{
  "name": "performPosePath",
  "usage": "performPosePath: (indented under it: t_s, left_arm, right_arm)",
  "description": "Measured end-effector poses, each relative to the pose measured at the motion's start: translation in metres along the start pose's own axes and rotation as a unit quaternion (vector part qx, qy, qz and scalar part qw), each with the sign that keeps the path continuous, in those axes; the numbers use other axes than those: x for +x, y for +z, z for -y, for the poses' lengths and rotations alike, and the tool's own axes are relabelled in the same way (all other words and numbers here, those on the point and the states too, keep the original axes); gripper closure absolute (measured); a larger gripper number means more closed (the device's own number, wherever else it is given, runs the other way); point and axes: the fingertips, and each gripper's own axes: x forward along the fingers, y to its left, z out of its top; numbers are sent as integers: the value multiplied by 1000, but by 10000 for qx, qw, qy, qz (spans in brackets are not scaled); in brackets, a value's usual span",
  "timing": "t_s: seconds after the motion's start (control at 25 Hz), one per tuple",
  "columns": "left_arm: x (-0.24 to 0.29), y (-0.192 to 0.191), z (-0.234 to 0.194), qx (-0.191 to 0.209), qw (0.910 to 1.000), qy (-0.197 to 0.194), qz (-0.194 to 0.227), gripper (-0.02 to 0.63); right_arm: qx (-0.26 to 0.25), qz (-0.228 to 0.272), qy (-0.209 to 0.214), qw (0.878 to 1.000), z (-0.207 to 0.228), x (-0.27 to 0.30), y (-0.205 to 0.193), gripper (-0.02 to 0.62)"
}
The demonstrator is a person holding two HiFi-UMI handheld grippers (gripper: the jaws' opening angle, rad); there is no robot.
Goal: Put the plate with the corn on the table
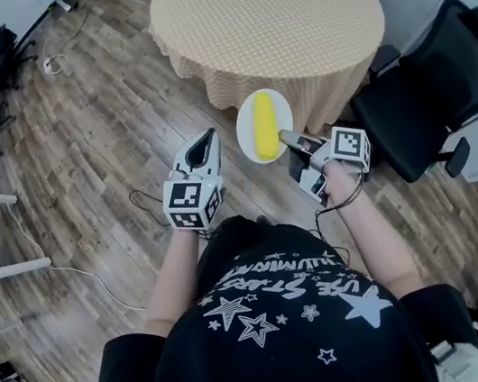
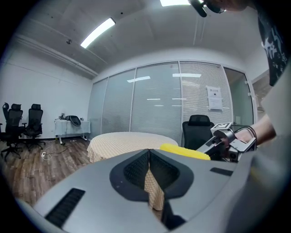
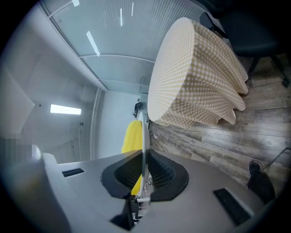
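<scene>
1. Left gripper (image 1: pixel 208 138) (image 2: pixel 148 152): jaws pressed together along their whole length, with nothing between them. It is held in the air just left of the plate and does not touch it.
2. Right gripper (image 1: pixel 286 139) (image 3: pixel 143 157): jaws clenched on the near rim of the plate (image 1: pixel 244 125) (image 3: pixel 144 132). Its own view shows the plate edge-on, as a thin white line rising from between the pads.
3. Corn (image 1: pixel 264 124) (image 2: pixel 184 151) (image 3: pixel 131 136): one yellow cob lying along the plate's middle. A jaw masks its lower end in the right gripper view. The left gripper view shows the cob, but the plate under it is hidden behind the gripper's body.
4. Plate, position: carried in the air over the wood floor (image 1: pixel 107 117), just short of the table's near edge and not resting on it.
5. Table (image 1: pixel 268 16) (image 2: pixel 127 139) (image 3: pixel 195 77): round, draped in a checked cloth that hangs in folds.
6. Chair (image 1: pixel 440 86) (image 2: pixel 198 129): black, beside the table on the right. Its far side is cut off at the head view's edge.
</scene>
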Motion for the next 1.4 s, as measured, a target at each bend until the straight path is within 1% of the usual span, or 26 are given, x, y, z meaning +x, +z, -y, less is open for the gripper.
performPosePath:
  t_s: [0.2, 0.4, 0.6, 0.72, 0.8, 0.92, 1.0, 1.08, 1.24, 1.4]
  left_arm:
    - [14, 15, -20, 40, 10000, 52, -4, 597]
    - [18, 14, -26, 33, 9999, 125, -32, 597]
    - [34, 9, -34, 31, 10000, 1, -5, 597]
    - [49, 10, -41, -48, 10000, -86, 0, 597]
    - [56, 13, -44, -29, 9999, -160, 41, 597]
    - [85, 19, -72, -101, 9997, -229, 42, 597]
    - [105, 22, -93, -159, 9995, -273, -15, 597]
    - [121, 27, -109, -121, 9994, -322, -31, 597]
    - [144, 39, -138, -94, 9990, -437, -5, 597]
    - [164, 42, -169, -120, 9985, -526, -73, 597]
  right_arm:
    - [145, 114, -15, 9998, 3, 16, 19, 552]
    - [187, 102, 13, 9998, 8, 20, 24, 552]
    - [136, 140, 62, 9998, 6, 35, 34, 552]
    - [145, 213, 18, 9997, 5, 40, 44, 552]
    - [110, 256, -15, 9996, 3, 43, 48, 552]
    - [69, 300, -52, 9995, -1, 74, 74, 552]
    - [158, 349, -28, 9993, -4, 96, 90, 552]
    - [216, 396, -8, 9990, -8, 112, 103, 552]
    - [172, 511, -52, 9985, -16, 142, 127, 552]
    - [230, 657, -93, 9975, -22, 170, 145, 552]
